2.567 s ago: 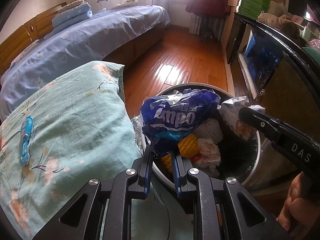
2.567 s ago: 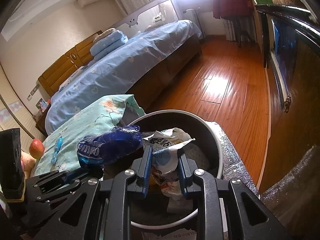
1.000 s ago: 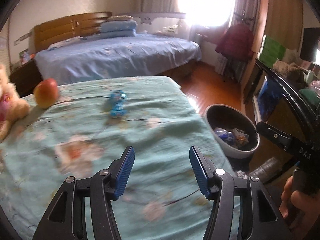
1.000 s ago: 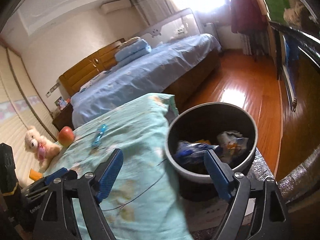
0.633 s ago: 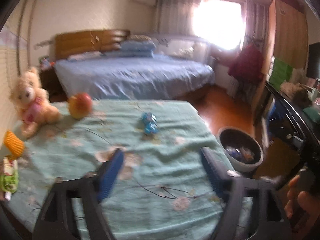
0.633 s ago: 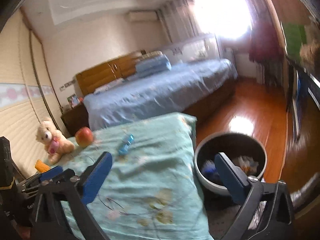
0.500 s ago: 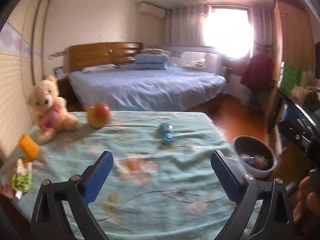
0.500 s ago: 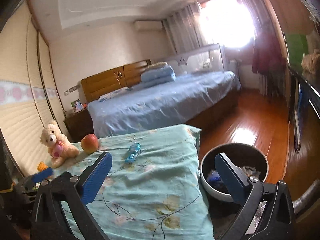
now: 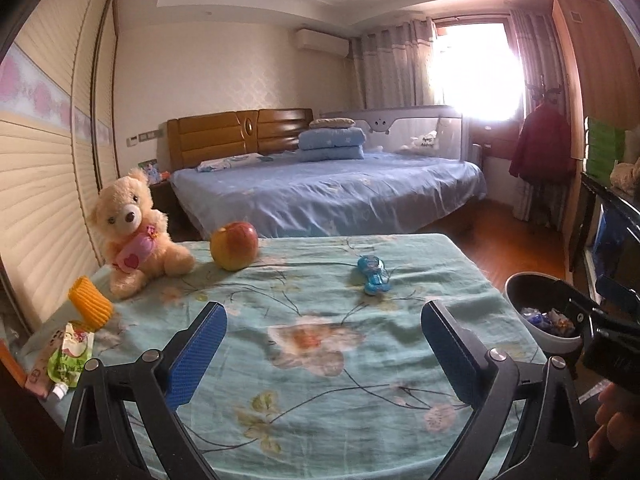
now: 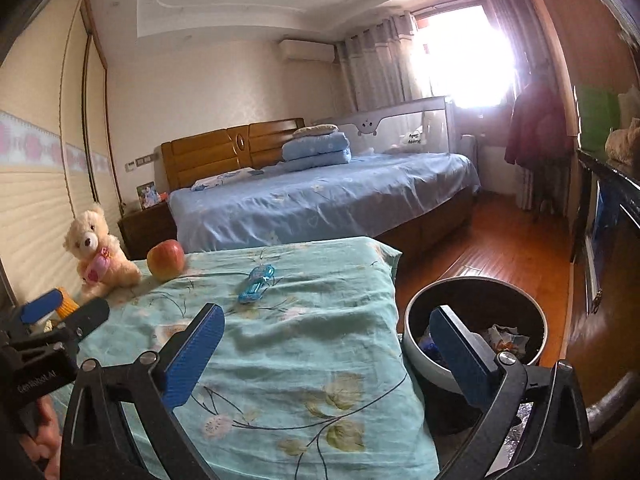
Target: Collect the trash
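Both jaws gape wide and empty over the floral teal cloth (image 9: 320,380) in a sunlit bedroom.

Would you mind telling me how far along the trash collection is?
Done: wrappers already lie in the bin. In hand: nothing, left gripper and right gripper are open and empty. Left: the green pouch and yellow foam sleeve at the table's left edge.

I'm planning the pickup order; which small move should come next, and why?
Probably swing the left hand-held gripper, open and empty, toward the green pouch lying at the near-left edge of the floral cloth, beside the yellow foam sleeve. It looks like remaining trash.
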A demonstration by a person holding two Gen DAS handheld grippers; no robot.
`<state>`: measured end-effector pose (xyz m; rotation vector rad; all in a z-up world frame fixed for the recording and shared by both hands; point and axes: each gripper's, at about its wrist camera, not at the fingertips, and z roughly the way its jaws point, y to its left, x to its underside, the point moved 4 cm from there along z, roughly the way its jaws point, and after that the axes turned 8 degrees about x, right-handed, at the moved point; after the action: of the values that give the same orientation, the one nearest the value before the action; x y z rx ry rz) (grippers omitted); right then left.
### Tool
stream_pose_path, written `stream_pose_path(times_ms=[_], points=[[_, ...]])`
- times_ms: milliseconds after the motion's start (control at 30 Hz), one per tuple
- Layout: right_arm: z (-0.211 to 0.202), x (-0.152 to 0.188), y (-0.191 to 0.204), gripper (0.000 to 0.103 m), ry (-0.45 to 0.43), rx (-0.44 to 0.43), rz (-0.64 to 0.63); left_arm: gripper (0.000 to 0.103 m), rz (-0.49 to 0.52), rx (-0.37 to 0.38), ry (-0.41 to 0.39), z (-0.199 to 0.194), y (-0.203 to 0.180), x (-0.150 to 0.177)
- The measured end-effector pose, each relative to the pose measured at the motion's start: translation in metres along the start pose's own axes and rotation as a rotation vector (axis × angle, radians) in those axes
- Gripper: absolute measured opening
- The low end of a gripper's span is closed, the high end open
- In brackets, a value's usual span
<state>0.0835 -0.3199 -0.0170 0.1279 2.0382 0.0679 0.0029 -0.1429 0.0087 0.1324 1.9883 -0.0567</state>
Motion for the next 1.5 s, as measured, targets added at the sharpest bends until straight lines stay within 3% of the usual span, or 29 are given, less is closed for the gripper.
stream_pose_path(times_ms=[1500], points=[[-0.001, -0.001, 0.014, 0.103, 0.003, -0.013, -0.033, 0.099, 0.0, -0.006, -0.004, 0.004, 0.008, 0.004]])
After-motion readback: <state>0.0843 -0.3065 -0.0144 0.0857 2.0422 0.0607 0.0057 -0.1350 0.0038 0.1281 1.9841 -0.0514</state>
